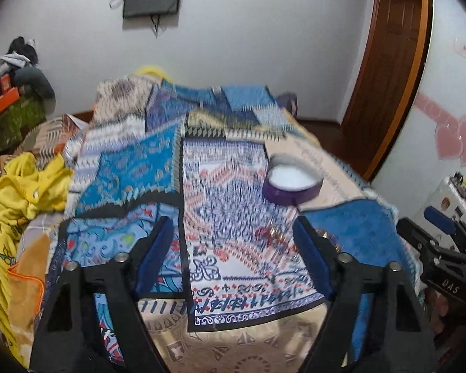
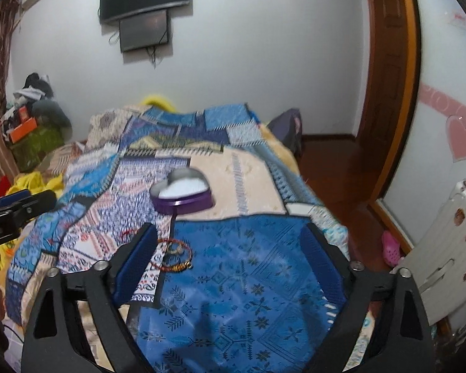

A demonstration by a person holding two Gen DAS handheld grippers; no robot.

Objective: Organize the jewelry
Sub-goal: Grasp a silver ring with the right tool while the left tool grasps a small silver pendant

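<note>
Both grippers hang over a bed (image 2: 258,161) covered in a patchwork quilt (image 1: 158,168), both views motion-blurred. Left gripper (image 1: 233,248): jaws wide, nothing between the blue pads (image 1: 153,258), only quilt below. Right gripper (image 2: 230,261): jaws wide too, nothing gripped, over the solid blue patch (image 2: 248,279) near the bed's near edge. Purple heart-shaped box (image 2: 183,194), lid off, white lining showing, sits on the quilt toward the middle of the bed, closer to its right edge. Jewelry: red and gold bracelets (image 2: 175,253) lie loose on the quilt between the box and the near edge, just beside the right gripper's left finger, apart from the box. In the left view they're a small blurred cluster (image 1: 271,234) next to the left gripper's right finger; can't tell individual pieces. Yellow garment (image 1: 18,192) piled at the bed's left edge.
</note>
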